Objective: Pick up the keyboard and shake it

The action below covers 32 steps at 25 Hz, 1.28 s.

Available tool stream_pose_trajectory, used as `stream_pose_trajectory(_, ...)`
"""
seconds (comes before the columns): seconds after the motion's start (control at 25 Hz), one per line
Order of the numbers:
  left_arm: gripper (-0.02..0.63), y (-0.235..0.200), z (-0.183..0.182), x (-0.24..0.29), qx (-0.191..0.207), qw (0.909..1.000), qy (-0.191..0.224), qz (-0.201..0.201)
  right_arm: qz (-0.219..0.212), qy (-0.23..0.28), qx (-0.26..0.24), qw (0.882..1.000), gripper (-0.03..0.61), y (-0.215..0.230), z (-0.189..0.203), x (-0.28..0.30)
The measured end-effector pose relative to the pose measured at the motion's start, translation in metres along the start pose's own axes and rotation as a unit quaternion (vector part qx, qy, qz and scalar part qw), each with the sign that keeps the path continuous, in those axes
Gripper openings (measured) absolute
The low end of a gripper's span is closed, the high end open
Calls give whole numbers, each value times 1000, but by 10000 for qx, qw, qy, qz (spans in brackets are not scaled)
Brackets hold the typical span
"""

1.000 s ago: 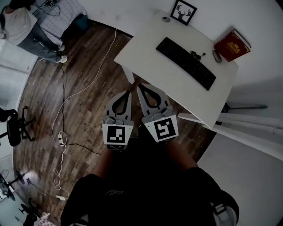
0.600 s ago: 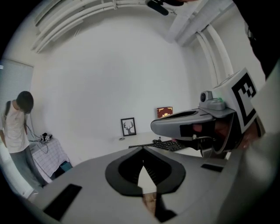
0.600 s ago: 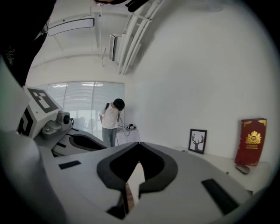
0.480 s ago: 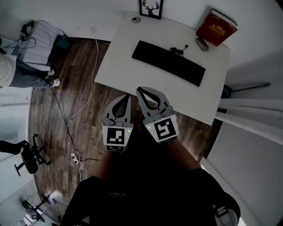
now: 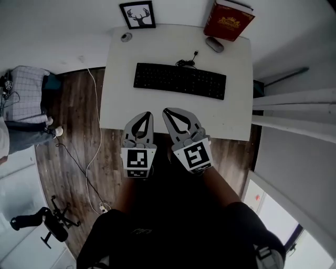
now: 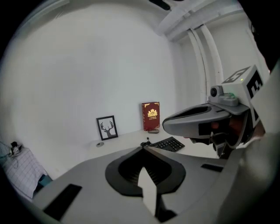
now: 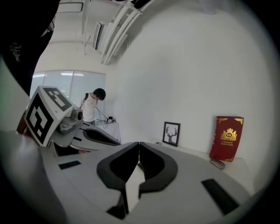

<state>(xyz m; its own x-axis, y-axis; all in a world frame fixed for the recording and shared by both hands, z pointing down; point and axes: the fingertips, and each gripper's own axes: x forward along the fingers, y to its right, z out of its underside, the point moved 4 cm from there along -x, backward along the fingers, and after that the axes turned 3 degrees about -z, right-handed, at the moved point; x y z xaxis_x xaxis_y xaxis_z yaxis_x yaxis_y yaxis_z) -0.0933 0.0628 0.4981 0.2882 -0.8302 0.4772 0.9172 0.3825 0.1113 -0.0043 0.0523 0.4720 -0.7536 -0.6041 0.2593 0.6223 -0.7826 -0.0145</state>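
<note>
A black corded keyboard (image 5: 179, 80) lies flat across the middle of a white desk (image 5: 118, 102); a part of the keyboard (image 6: 169, 144) shows in the left gripper view. My left gripper (image 5: 146, 113) and right gripper (image 5: 166, 111) hang side by side over the desk's near edge, short of the keyboard. Both are shut and hold nothing. The left gripper's tip (image 6: 144, 148) and the right gripper's tip (image 7: 138, 143) each show their jaws pressed together.
A red book (image 5: 229, 20) stands at the desk's far right, with a grey mouse (image 5: 214, 44) in front of it. A framed deer picture (image 5: 138, 14) and a small round object (image 5: 126, 37) sit far left. Cables (image 5: 93, 152) trail on the wood floor. A person (image 7: 92, 107) stands beyond.
The view has swung so the desk now lies square ahead, with the keyboard straight in front of the grippers. Both grippers stay shut and side by side.
</note>
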Motion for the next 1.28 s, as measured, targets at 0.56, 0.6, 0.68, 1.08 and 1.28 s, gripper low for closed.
stream_pose_trajectory(0.56, 3, -89, -12, 121, 2367, 9473, -108, 2156, 752, -1153, 618, 9886, 21, 32, 11, 81)
stream_pose_trajectory(0.6, 3, -91, -11, 133, 2516, 9414, -141, 2243, 808, -1198, 629, 9875, 21, 33, 13, 81)
stream_pose_trajectory(0.68, 3, -93, -9, 155, 2764, 9287, -279, 2456, 867, -1239, 616, 9866, 21, 35, 19, 78)
stream_pose_trajectory(1.08, 296, -71, 32, 256, 3383, 8170, -2166, 4136, 467, -1541, 891, 9829, 21, 86, 45, 91)
stream_pose_trajectory(1.28, 385, -65, 52, 281, 3634, 7451, -3040, 4694, 59, -1691, 967, 9808, 23, 117, 52, 109)
